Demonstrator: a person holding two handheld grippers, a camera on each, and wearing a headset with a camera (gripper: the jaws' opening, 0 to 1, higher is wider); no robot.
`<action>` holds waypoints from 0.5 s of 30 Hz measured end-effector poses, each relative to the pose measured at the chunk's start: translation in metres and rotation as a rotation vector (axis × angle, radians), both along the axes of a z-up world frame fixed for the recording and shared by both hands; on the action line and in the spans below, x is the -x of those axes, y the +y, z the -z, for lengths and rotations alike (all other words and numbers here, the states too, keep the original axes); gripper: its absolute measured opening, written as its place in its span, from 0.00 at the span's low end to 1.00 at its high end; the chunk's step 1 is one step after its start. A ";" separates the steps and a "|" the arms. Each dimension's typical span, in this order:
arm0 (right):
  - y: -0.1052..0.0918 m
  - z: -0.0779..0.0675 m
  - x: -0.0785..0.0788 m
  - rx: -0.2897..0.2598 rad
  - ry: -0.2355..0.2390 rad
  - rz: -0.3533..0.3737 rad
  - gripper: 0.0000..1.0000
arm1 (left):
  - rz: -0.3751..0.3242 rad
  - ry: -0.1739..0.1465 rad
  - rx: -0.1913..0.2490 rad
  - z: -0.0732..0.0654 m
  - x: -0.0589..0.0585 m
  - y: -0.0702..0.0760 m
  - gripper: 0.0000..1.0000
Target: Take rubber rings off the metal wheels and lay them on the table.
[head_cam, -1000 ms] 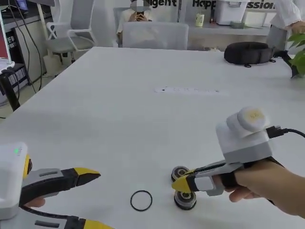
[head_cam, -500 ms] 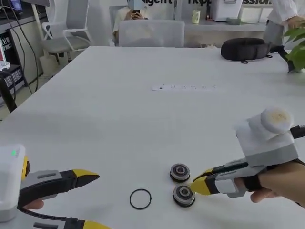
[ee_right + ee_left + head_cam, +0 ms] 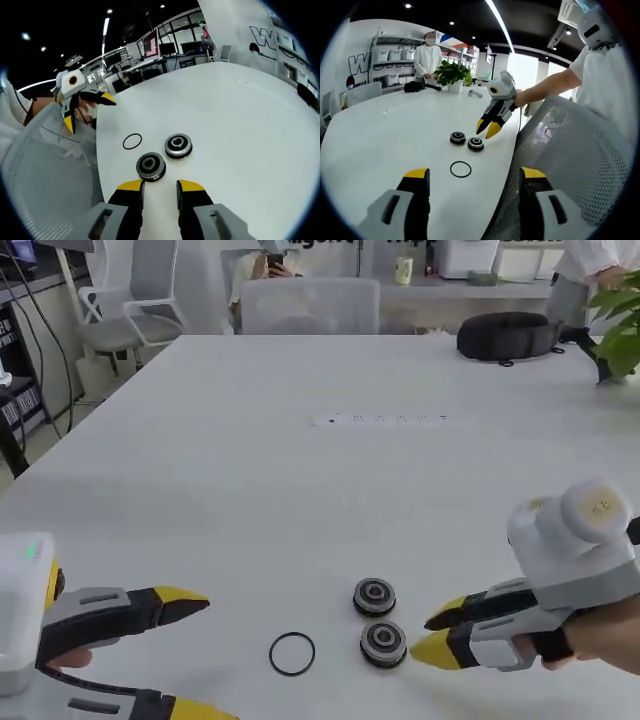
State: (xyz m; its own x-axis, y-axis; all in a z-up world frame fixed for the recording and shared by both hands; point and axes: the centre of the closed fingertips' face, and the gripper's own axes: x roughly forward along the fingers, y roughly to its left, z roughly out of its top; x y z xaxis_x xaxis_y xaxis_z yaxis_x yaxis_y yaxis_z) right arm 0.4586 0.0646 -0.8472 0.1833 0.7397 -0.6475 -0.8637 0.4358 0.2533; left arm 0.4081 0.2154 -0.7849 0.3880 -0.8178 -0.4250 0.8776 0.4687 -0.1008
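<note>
Wheel [image 3: 384, 642] lies just beside right gripper [image 3: 423, 637].

head view: left gripper [image 3: 196, 656] low at bottom left, jaws spread wide with nothing between them; right gripper [image 3: 432, 635] at lower right, held in a hand [image 3: 603, 636], pointing left, jaws parted narrowly, gripping nothing.

Head view looking down, gripper views low, opposed, sharing wheels [image 3: 383, 641]
</note>
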 end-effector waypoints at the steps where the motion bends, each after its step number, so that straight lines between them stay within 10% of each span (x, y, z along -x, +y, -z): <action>1: 0.000 0.001 0.000 0.000 -0.002 -0.002 0.23 | 0.000 -0.003 -0.007 -0.002 -0.002 0.001 0.69; 15: 0.012 0.000 0.005 -0.001 -0.040 -0.056 0.24 | 0.108 -0.061 -0.079 -0.028 -0.019 -0.022 0.68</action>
